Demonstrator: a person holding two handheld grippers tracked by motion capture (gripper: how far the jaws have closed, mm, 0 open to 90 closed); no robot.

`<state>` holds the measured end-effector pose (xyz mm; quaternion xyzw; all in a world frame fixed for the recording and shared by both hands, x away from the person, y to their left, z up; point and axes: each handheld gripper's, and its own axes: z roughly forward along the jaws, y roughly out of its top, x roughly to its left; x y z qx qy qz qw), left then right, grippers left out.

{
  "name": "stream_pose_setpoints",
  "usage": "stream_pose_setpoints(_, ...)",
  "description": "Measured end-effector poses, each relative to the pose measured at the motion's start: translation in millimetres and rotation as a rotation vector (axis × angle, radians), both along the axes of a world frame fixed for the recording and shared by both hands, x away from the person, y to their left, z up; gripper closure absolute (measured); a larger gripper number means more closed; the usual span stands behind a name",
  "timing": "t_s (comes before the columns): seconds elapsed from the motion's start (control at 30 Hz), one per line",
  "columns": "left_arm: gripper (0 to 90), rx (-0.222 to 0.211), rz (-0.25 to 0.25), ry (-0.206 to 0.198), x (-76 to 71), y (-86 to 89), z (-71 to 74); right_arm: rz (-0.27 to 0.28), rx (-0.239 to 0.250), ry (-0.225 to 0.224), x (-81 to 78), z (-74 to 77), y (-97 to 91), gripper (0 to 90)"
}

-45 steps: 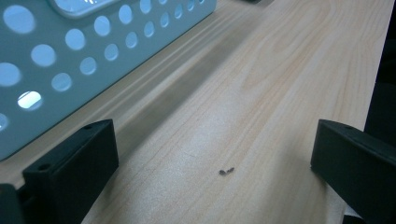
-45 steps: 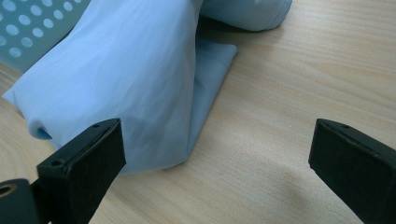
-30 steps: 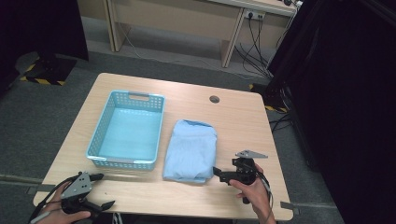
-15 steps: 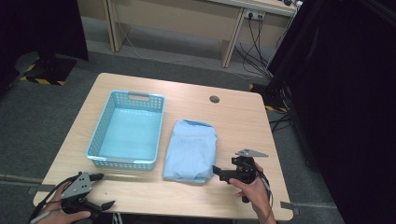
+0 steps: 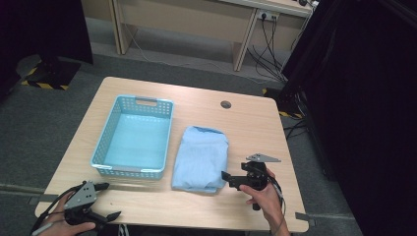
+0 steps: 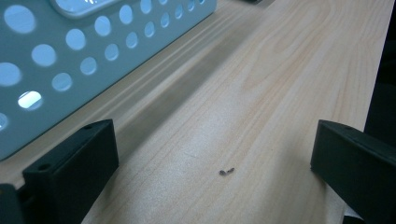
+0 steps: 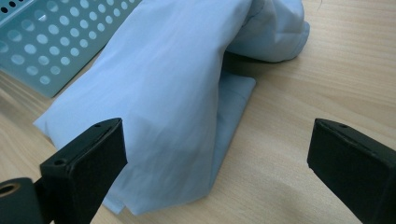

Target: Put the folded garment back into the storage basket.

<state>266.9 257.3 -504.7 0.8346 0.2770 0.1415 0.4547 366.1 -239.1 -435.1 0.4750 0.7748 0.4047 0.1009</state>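
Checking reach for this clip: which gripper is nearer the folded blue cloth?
Right. The right gripper sits open just beside the folded blue cloth, at its near right corner; the left gripper is open beyond the basket, at the table's near left edge.

Grey carpet floor point(image 5: 44, 123), wooden desk point(image 5: 196, 19) behind, black curtain point(image 5: 364, 98) at right, cables point(image 5: 268, 37)

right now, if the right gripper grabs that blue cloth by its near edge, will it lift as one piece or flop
Likely flop: the cloth is soft, folded fabric with loose layers and a puffed top fold, so the far part would probably sag or unfold. It looks light. The right gripper, open beside its near corner, might catch only some of the layers; pushed, it would probably bunch rather than slide.
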Motion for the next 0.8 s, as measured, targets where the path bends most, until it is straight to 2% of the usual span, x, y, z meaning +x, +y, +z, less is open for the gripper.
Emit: stream_pose_setpoints(0.8,0.1,-0.002,0.003,0.001,0.1,-0.1,0.0,0.032,0.029,0.000,10.6,0.6,11.4,6.5)
